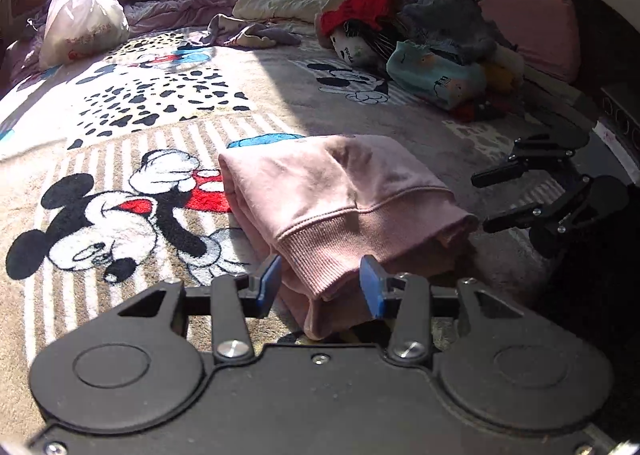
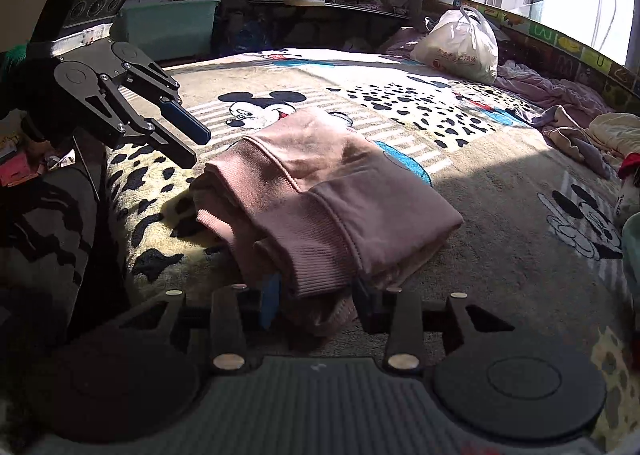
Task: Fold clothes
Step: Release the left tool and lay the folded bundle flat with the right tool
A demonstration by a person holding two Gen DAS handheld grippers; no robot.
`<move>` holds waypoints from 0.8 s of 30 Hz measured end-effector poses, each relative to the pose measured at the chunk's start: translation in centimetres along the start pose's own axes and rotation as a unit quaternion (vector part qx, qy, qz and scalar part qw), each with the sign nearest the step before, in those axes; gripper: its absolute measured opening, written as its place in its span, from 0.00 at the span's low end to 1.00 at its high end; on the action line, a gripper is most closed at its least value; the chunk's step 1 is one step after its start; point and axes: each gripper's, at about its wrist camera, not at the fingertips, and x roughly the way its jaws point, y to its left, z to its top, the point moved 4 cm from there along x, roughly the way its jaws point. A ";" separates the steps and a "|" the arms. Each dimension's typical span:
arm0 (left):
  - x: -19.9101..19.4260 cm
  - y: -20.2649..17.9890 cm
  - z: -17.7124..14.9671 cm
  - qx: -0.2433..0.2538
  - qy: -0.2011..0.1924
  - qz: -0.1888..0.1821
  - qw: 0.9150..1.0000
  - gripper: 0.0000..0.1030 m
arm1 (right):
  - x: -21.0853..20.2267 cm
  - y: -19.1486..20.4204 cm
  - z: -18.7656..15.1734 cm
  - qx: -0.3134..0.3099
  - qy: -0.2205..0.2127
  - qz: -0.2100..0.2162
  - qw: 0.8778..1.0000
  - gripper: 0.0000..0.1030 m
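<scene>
Left tongs (image 1: 318,285) apart, blue pads astride the ribbed hem of one folded pink sweatshirt (image 1: 336,195) at centre; right tongs (image 2: 316,305) apart, likewise at its cuff; plush cartoon blanket (image 1: 120,127) bare toward nine o'clock; one white plastic bag (image 1: 82,21) at eleven.

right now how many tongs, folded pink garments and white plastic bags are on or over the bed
tongs: 2 (left tongs, right tongs)
folded pink garment: 1
white plastic bag: 1
total: 4
</scene>
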 end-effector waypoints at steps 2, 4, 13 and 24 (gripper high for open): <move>0.6 1.0 -0.1 -0.056 -0.001 -0.009 0.998 0.41 | -0.7 0.2 0.3 0.000 -0.009 -0.004 1.000 0.53; 1.2 2.1 -0.2 -0.112 -0.002 -0.019 0.994 0.41 | -0.6 0.0 0.7 0.021 -0.014 -0.007 1.000 0.53; 3.0 3.2 -0.4 -0.259 -0.011 -0.042 0.965 0.33 | 2.1 -0.6 1.8 0.106 -0.026 -0.031 0.994 0.53; 1.1 1.8 -1.6 -0.274 0.005 -0.023 0.961 0.05 | 4.2 2.3 0.4 0.015 0.041 -0.016 0.999 0.48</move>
